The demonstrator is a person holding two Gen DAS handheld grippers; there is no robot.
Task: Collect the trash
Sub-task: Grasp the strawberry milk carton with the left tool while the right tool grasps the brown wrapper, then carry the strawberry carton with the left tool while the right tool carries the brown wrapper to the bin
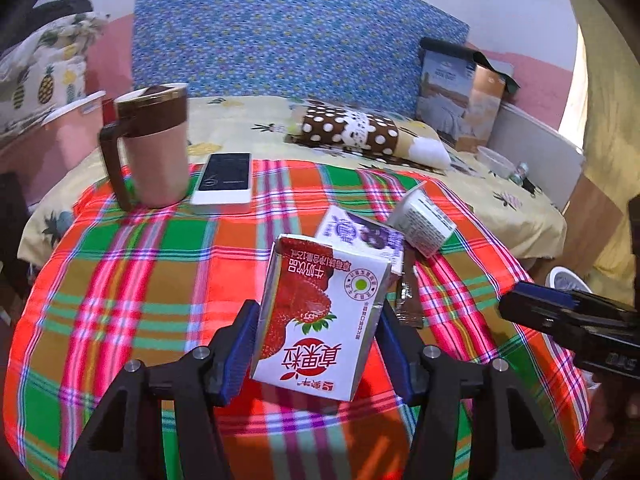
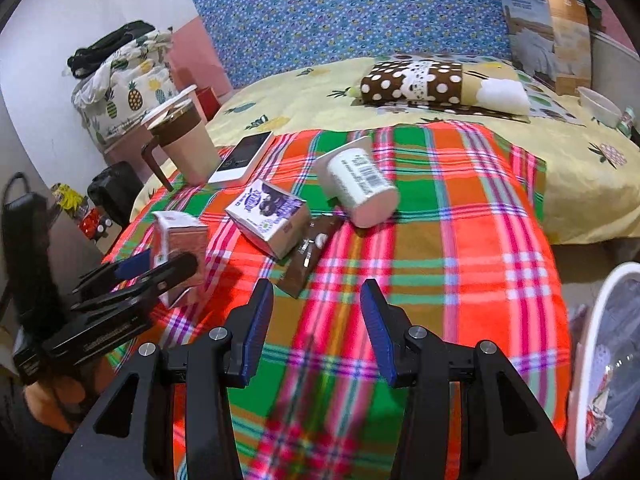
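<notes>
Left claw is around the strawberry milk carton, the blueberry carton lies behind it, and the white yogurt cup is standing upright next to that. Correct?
Not quite: the white yogurt cup lies tipped on its side, as the right wrist view shows. The left claw does bracket the strawberry milk carton, with the blueberry carton behind it.

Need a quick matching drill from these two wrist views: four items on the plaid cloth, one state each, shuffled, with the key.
Items:
1. strawberry milk carton
2. purple carton
3. yogurt cup
4. mug

States:
A. lying on its side, base toward the right wrist camera
B. standing, handle to the side, next to the phone
C. between the left gripper fingers
D. tipped over, beside a brown wrapper

Pairs: 1-C, 2-D, 3-A, 4-B
</notes>
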